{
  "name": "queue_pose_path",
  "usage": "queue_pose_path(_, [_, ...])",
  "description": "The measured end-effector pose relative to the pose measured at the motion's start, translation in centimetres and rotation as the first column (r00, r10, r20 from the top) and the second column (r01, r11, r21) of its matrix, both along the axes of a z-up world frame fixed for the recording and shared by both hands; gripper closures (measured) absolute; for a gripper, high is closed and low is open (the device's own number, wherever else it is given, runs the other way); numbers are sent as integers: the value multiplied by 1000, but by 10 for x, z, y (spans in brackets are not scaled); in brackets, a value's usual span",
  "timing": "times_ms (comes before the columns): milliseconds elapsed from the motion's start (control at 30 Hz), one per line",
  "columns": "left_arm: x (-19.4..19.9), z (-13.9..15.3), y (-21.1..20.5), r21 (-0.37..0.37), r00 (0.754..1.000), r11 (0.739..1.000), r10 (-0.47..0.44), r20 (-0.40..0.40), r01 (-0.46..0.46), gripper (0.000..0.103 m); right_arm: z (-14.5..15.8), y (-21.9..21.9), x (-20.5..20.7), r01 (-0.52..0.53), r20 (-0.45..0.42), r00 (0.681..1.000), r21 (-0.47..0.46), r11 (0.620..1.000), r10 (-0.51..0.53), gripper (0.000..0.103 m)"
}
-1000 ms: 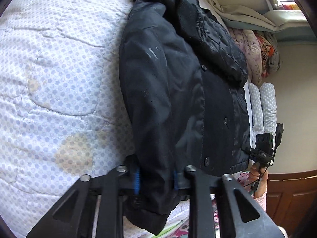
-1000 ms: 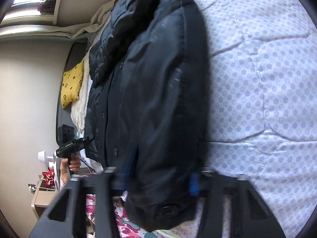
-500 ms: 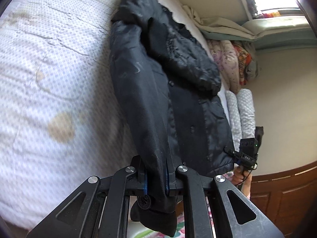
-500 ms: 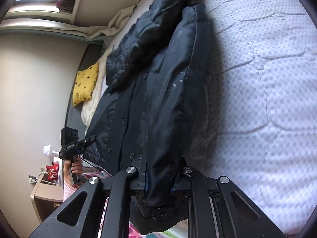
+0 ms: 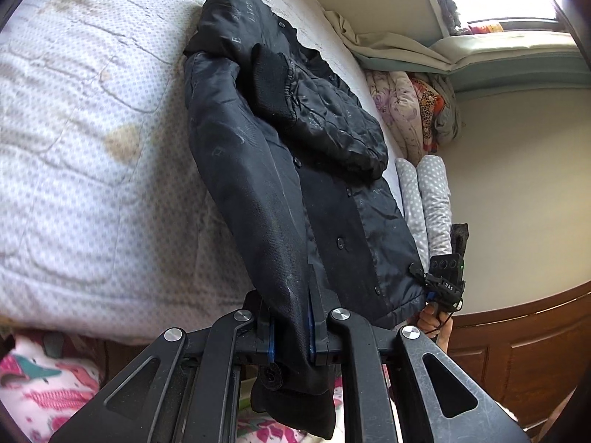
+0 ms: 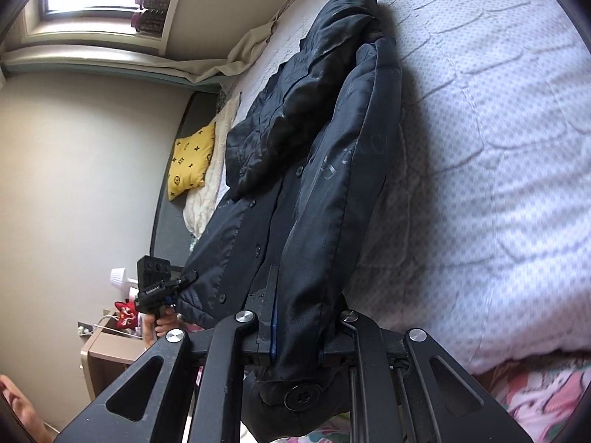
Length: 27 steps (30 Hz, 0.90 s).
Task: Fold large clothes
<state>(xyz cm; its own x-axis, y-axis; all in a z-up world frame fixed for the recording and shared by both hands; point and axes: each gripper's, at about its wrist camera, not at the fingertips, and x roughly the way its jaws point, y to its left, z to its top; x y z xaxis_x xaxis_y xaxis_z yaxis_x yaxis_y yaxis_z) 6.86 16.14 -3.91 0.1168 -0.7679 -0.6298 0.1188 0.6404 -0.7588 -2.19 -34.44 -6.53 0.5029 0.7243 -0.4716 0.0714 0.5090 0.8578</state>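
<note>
left black two-finger gripper [image 5: 290, 336]: silver pivot screws, blue pads | right black two-finger gripper [image 6: 297, 336]: same build, scuffed arms

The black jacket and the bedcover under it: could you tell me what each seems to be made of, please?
The black jacket looks like a woven synthetic shell, perhaps nylon or polyester: slight sheen, crisp creases, with a ribbed knit cuff. The bedcover looks like padded, matte, quilted cotton-type cloth: stitched puffy panels, small printed dots.

jackets: one [image 5: 280, 170]
grippers: two [image 5: 291, 336] [image 6: 295, 336]
yellow pillows: one [image 6: 190, 160]
dotted rolls: two [image 5: 424, 199]
quilts on bed: one [image 5: 74, 147]
</note>
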Motion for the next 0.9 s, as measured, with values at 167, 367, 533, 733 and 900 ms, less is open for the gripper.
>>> queue_pose_path(167, [-5, 4, 3, -27, 1000, 1000, 3, 4, -3, 88, 2, 0, -12, 12, 11, 1000, 29, 1000, -12, 93])
queue_pose_path(367, [6, 6, 5, -88, 1000, 996, 24, -12, -25, 88, 0, -7, -10, 19, 5, 1000, 63, 998, -19, 93])
queue_pose_path(533, [27, 28, 2, -145, 999, 989, 44, 17, -41, 88, 17, -15, 10, 12, 64, 998, 100, 995, -19, 93])
queue_pose_path(733, [70, 61, -9, -213, 995, 975, 76, 59, -61, 88, 50, -20, 46, 29, 146, 988, 111, 993, -46, 93])
queue_pose_path(900, [120, 62, -13, -263, 987, 954, 158, 26, -146, 88, 65, -33, 85, 96, 172, 978, 147, 984, -121, 93])
